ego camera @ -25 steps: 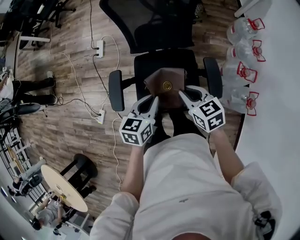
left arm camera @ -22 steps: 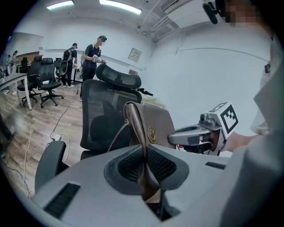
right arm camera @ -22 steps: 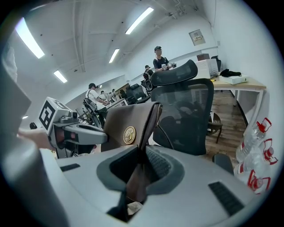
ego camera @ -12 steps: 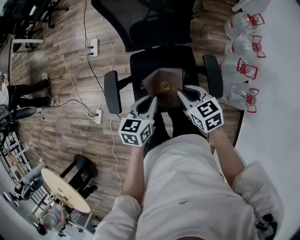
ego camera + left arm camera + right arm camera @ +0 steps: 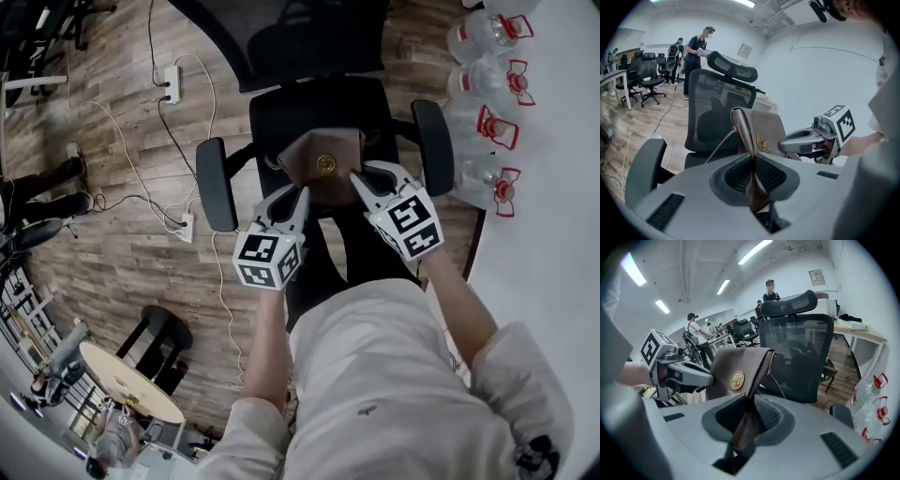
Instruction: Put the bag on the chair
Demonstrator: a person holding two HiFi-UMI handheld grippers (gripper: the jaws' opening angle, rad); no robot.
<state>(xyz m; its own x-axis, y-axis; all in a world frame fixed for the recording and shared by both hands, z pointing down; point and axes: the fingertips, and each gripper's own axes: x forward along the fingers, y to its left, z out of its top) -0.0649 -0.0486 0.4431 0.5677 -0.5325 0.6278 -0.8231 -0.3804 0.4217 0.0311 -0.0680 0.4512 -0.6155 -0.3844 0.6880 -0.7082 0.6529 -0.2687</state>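
Observation:
A brown leather bag [image 5: 323,167] with a round gold emblem hangs between my two grippers, just above the black seat of an office chair [image 5: 319,108]. My left gripper [image 5: 298,199] is shut on the bag's left edge and my right gripper [image 5: 359,181] on its right edge. In the left gripper view the bag [image 5: 761,133] stands upright, its edge pinched between the jaws of the left gripper [image 5: 752,180], with the chair's mesh back [image 5: 717,108] behind. The right gripper view shows the bag [image 5: 736,373] clamped the same way by the right gripper [image 5: 747,420], in front of the chair [image 5: 801,352].
The chair's armrests [image 5: 214,183] [image 5: 433,145] flank the bag. Several water bottles [image 5: 487,122] with red caps stand along a white table's edge [image 5: 553,187] at right. A power strip with cables [image 5: 172,84] lies on the wood floor at left. People stand far behind the chair [image 5: 698,47].
The view has moved forward over the chair. The seat now lies lower in the head view, under the bag. Both grippers keep the same hold.

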